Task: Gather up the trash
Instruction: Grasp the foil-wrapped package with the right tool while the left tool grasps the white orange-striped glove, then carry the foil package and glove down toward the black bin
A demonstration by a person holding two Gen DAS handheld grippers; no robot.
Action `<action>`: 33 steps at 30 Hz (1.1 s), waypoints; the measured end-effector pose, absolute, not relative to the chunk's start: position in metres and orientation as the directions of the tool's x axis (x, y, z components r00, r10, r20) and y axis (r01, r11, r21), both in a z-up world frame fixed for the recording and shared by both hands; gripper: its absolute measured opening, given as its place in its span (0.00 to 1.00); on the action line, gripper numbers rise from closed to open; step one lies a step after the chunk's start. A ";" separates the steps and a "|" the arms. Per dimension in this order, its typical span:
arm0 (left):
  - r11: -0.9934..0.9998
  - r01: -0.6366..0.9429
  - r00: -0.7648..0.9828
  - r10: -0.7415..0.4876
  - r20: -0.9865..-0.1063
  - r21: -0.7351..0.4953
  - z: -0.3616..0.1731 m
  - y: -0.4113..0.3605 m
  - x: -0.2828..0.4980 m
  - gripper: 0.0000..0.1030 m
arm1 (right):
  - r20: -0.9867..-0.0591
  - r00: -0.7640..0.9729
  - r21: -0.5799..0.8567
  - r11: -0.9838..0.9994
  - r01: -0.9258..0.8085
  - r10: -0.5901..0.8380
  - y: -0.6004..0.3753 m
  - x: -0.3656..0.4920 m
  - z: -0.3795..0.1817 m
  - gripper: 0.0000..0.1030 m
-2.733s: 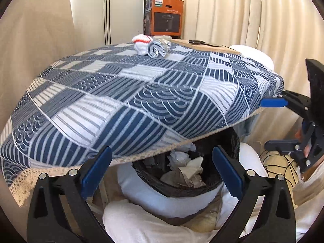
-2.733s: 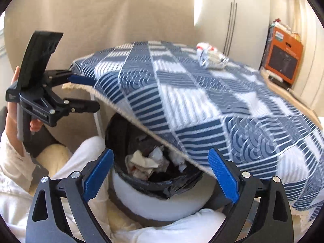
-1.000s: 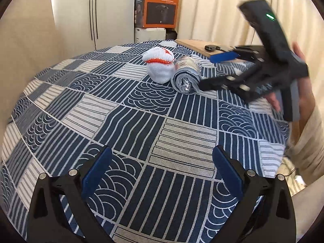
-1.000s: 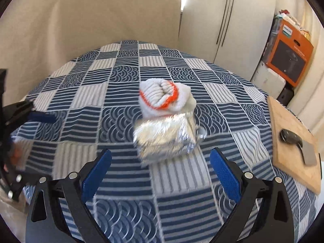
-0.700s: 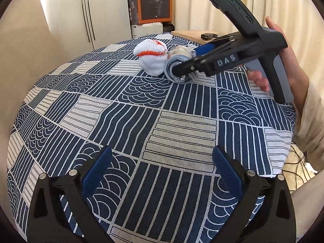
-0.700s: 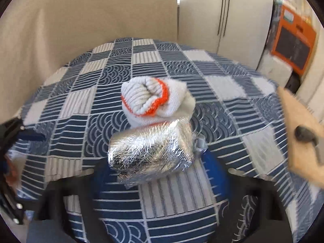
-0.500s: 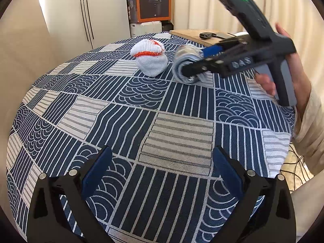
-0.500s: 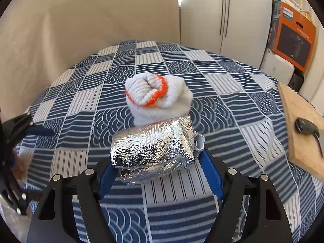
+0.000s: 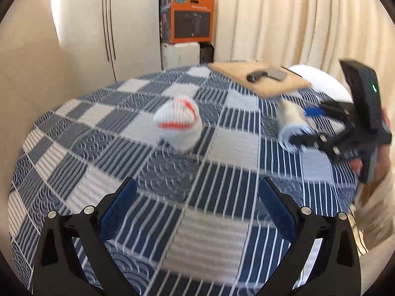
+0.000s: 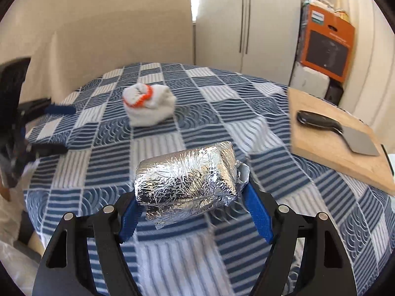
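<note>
My right gripper point(image 10: 195, 212) is shut on a crumpled silver foil packet point(image 10: 185, 180) and holds it above the blue patterned tablecloth point(image 10: 222, 123). In the left wrist view the packet point(image 9: 291, 125) shows blurred at the right, held by the right gripper point(image 9: 306, 125). A white balled sock with an orange band point(image 10: 148, 106) lies on the cloth further back; it also shows in the left wrist view point(image 9: 179, 125). My left gripper point(image 9: 197, 204) is open and empty, above the near part of the table.
A wooden cutting board point(image 10: 328, 145) with a cleaver point(image 10: 338, 133) lies at the table's right edge; the board also shows in the left wrist view point(image 9: 259, 79). An orange box point(image 9: 187, 16) stands on a stack beside white cupboards point(image 9: 106, 24). Curtains point(image 9: 284, 17) hang behind.
My right gripper closed on the foil packet and lifted it away from the sock, toward the right. My left gripper stayed open and shifted its view slightly.
</note>
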State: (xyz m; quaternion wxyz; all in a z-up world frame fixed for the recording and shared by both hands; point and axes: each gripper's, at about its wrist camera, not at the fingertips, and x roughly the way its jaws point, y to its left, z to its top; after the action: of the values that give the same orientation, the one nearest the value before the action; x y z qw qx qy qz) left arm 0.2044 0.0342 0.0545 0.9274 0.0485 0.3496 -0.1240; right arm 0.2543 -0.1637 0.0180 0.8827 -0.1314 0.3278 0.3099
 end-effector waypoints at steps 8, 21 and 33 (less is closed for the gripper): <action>0.978 0.200 0.724 -0.113 -0.681 0.051 0.056 0.015 0.248 0.94 | -0.654 0.605 -0.043 0.777 -0.628 0.453 -0.192 0.257 0.013 0.70; 0.982 0.185 0.676 -0.093 -0.731 0.046 0.032 0.014 0.315 0.94 | -0.675 0.580 -0.066 0.746 -0.663 0.456 -0.202 0.264 0.010 0.70; 0.976 0.217 0.653 -0.116 -0.749 0.038 0.026 0.016 0.313 0.39 | -0.691 0.565 -0.043 0.755 -0.654 0.450 -0.197 0.266 0.010 0.70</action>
State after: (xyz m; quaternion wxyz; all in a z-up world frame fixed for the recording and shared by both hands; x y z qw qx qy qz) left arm 0.3127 0.0160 0.0257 0.9069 0.0620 0.4066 -0.0917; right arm 0.2660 -0.1975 0.0095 0.8720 -0.1489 0.3423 0.3165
